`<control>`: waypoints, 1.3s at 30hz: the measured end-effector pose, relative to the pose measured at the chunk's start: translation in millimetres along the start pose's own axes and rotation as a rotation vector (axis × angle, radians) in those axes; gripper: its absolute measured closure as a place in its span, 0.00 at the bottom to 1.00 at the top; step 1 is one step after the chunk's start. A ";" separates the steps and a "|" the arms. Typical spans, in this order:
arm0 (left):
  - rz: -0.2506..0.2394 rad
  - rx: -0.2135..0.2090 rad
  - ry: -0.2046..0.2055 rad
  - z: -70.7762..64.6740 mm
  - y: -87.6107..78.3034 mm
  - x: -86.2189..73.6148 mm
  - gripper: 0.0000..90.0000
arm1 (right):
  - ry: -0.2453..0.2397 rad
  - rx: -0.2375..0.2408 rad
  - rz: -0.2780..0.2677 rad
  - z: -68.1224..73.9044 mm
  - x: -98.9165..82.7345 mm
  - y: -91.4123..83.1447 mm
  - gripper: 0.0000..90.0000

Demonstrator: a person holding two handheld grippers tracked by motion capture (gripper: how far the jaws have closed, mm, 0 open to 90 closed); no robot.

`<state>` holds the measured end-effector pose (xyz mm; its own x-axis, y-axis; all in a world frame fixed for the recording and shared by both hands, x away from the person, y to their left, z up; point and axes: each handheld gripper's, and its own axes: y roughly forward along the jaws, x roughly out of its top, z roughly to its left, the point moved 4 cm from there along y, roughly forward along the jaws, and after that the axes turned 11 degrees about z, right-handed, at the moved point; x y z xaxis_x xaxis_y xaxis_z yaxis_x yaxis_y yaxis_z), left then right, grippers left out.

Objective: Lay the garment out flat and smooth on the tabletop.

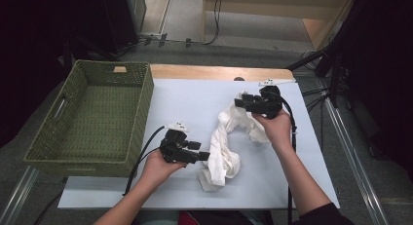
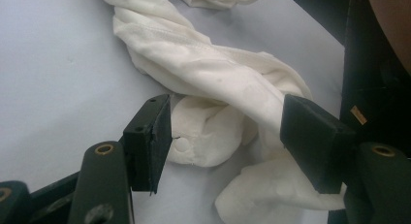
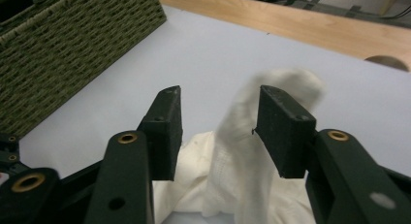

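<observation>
Left gripper point(image 1: 203, 156): nearest; jaws apart, straddling the near end of the cloth without pinching, placed as if having let go or about to take a fresh hold.
Cloth point(image 1: 225, 144): white, twisted into a rope, lying across the middle of the table between both grippers; near end bunched, far end lifted slightly.
Right gripper point(image 1: 240, 103): farther off; jaws parted, far end of cloth point(image 3: 242, 132) standing loose between them, unpressed.
Table point(image 1: 195, 103): pale sheet, flat working ground.
Basket point(image 1: 141, 113): green woven, left of table, likely destination.
</observation>
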<state>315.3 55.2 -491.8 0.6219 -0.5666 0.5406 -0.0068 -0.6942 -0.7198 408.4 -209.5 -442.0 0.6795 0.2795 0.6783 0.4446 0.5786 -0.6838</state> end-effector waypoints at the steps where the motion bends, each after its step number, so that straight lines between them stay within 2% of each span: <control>1: 0.000 0.001 0.000 -0.1 0.1 0.0 0.40 | -0.002 -0.001 -0.010 -1.2 0.2 -2.1 0.51; 5: 0.002 0.001 0.002 -0.4 1.1 0.4 0.40 | 0.010 -0.012 -0.011 -7.3 -1.6 -10.2 0.48; 9: -0.002 0.000 0.002 -0.2 1.3 1.1 0.40 | 0.020 -0.008 0.014 -14.1 -8.2 -15.6 0.48; 17: -0.003 0.000 0.010 -0.3 1.5 3.4 0.40 | 0.048 -0.004 0.055 -19.3 -30.6 -21.7 0.50; 24: -0.009 -0.002 0.013 0.4 1.7 5.6 0.40 | 0.064 0.004 0.069 -18.9 -51.5 -28.8 0.50; 28: -0.007 -0.001 0.017 0.1 2.2 6.6 0.40 | 0.058 -0.011 0.088 -19.6 -66.4 -30.4 0.50; 39: -0.001 0.005 0.025 0.2 4.4 7.5 0.40 | 0.089 -0.048 0.110 -23.7 -98.6 -40.0 0.49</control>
<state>320.1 48.0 -491.0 0.6020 -0.5768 0.5522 -0.0021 -0.6927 -0.7212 337.5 -278.3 -487.9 0.7739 0.2688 0.5735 0.3906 0.5101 -0.7663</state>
